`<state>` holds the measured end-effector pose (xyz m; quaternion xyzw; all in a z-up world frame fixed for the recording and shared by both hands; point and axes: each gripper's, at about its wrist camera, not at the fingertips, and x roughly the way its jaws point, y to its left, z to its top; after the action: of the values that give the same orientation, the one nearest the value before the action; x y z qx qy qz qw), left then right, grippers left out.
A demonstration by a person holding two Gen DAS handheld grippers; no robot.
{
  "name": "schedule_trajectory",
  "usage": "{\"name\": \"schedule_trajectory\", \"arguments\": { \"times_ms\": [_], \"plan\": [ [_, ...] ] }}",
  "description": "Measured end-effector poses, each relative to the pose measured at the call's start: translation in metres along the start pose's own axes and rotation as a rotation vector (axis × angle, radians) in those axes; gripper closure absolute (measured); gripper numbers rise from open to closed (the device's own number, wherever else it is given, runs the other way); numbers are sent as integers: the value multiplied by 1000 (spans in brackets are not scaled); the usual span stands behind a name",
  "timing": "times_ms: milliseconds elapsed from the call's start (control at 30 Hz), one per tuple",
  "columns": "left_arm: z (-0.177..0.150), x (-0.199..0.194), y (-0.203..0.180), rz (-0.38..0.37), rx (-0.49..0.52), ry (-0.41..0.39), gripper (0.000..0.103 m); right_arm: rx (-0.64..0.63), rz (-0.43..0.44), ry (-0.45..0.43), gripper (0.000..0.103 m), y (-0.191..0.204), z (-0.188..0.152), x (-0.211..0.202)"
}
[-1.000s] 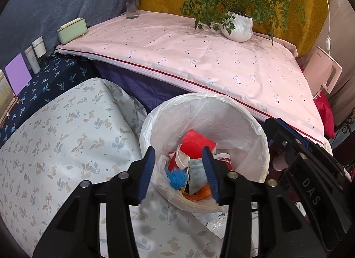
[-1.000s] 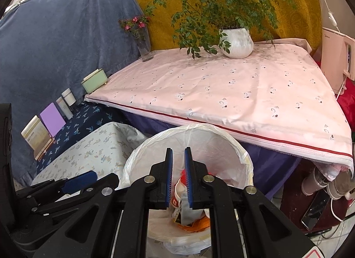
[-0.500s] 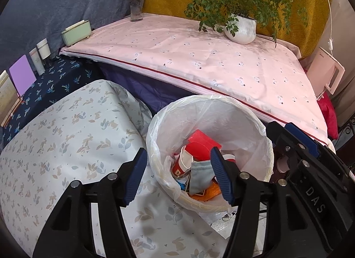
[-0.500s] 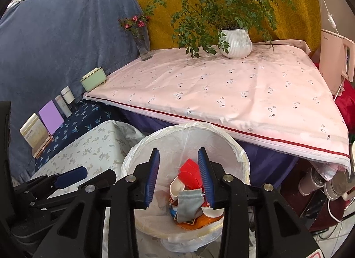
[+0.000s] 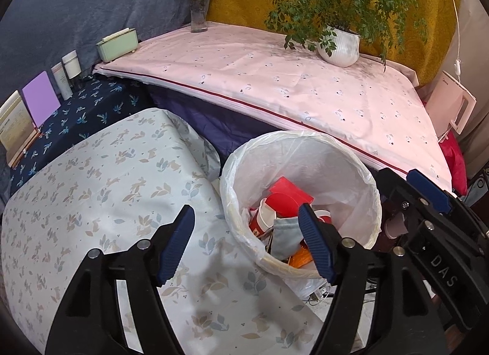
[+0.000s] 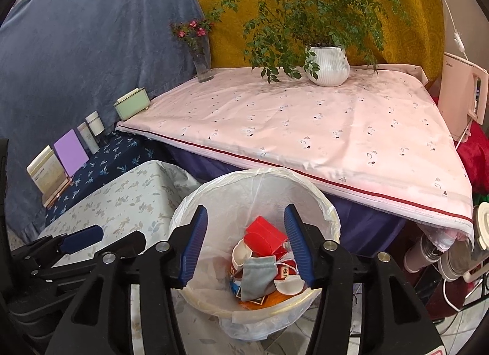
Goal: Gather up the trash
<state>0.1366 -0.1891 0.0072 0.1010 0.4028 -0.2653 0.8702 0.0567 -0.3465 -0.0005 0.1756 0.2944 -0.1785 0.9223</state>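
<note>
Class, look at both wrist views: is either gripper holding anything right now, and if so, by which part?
Nothing is held. The left gripper and right gripper both have their jaws open and empty above the bin.

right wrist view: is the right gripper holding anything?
No. The right gripper is open with nothing between its jaws; the grey pouch lies in the trash bin below.

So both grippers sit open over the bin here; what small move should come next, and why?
Probably lift both away from the trash bin and turn to look for more. The right gripper and left gripper are open and hold nothing, the grey pouch lies among the trash inside, and no loose trash shows on the pink tabletop.
</note>
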Motion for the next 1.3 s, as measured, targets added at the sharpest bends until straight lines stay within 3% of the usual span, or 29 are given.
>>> {"name": "schedule_trajectory", "arguments": {
  "times_ms": [200, 333, 533, 667, 967, 1033, 1300],
  "plan": [
    [-10, -8, 12, 24, -17, -5, 32, -28, -11, 7, 38, 4, -8, -8],
    [-18, -12, 20, 51, -36, -15, 21, -42, -27, 16, 34, 6, -13, -13],
    [-31, -19, 29, 89, -50, -17, 14, -66, -48, 30, 29, 10, -23, -21],
    [-40, -20, 32, 107, -56, -12, 13, -80, -62, 38, 20, 13, -29, -26],
    [-59, -22, 42, 138, -92, 1, 13, -149, -70, 66, 17, 24, -51, -29],
    [-62, -24, 43, 141, -98, -2, 13, -154, -61, 74, 6, 25, -54, -29],
    [-71, -31, 45, 145, -120, -13, 13, -178, -75, 66, 7, 31, -66, -37]
  ]
}}
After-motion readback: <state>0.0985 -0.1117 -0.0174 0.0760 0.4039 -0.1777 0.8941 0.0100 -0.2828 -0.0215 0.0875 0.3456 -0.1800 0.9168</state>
